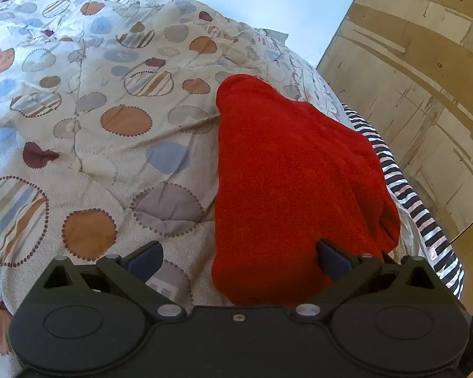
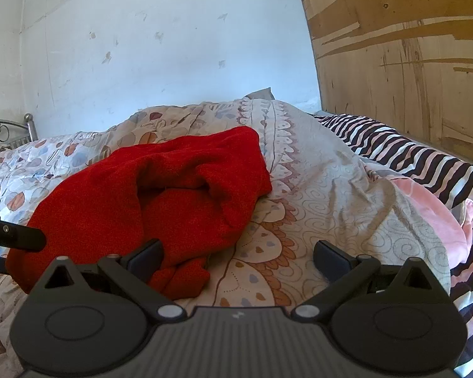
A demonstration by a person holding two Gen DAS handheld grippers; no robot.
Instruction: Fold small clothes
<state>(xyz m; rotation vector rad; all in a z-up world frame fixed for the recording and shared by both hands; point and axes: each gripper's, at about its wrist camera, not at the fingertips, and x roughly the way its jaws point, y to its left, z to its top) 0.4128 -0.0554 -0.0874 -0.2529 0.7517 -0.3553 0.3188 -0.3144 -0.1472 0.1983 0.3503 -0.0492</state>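
A red fleece garment (image 1: 293,173) lies in a loose heap on the patterned quilt (image 1: 110,110). My left gripper (image 1: 239,255) is open above its near end; its right finger rests against the red cloth and its left finger hangs over the quilt. In the right wrist view the same red garment (image 2: 160,189) is bunched, with a dark fold in its middle. My right gripper (image 2: 238,256) is open, its left finger at the garment's near edge, its right finger over bare quilt (image 2: 299,208). The other gripper's black tip (image 2: 19,236) shows at the left edge.
A black, white and pink striped cloth (image 2: 425,163) lies along the bed's right side next to a worn wooden panel (image 2: 410,63). A pale wall (image 2: 142,47) stands behind. A metal bed frame (image 2: 12,129) shows at the far left.
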